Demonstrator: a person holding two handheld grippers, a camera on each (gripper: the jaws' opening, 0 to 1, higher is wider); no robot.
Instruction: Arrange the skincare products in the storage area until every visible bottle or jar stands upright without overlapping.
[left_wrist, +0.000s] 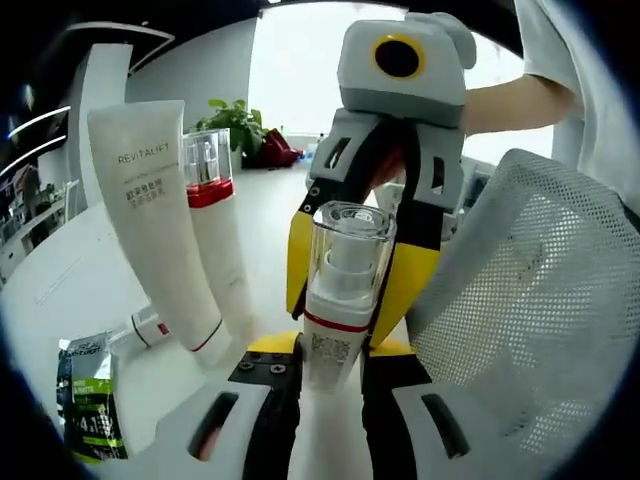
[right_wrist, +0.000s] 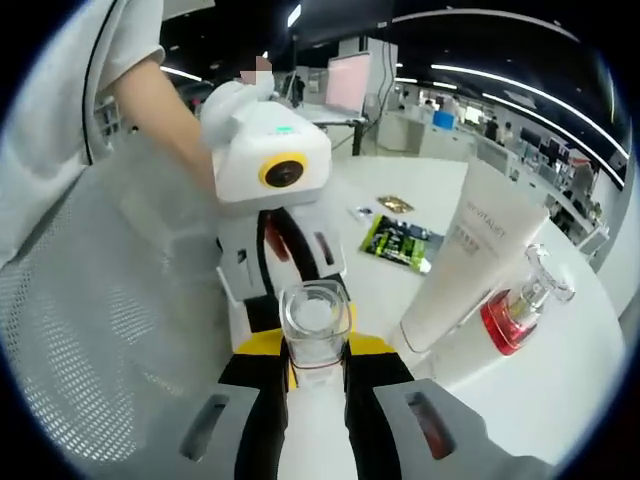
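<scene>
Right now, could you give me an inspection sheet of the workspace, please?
Surface: white table, mostly bare.
Job's things: clear-capped pump bottle upright between both grippers; white Revitalift tube standing cap down; red-banded bottle upright beside it, touching or not unclear; small white item lying flat.
Clutter: green sachet lying flat; grey mesh basket beside the bottle.
Grippers: left hand-held gripper and right hand-held gripper both close on the pump bottle.
Cables: nothing seen.
Surroundings: potted plant, office desks, a person's arm.
</scene>
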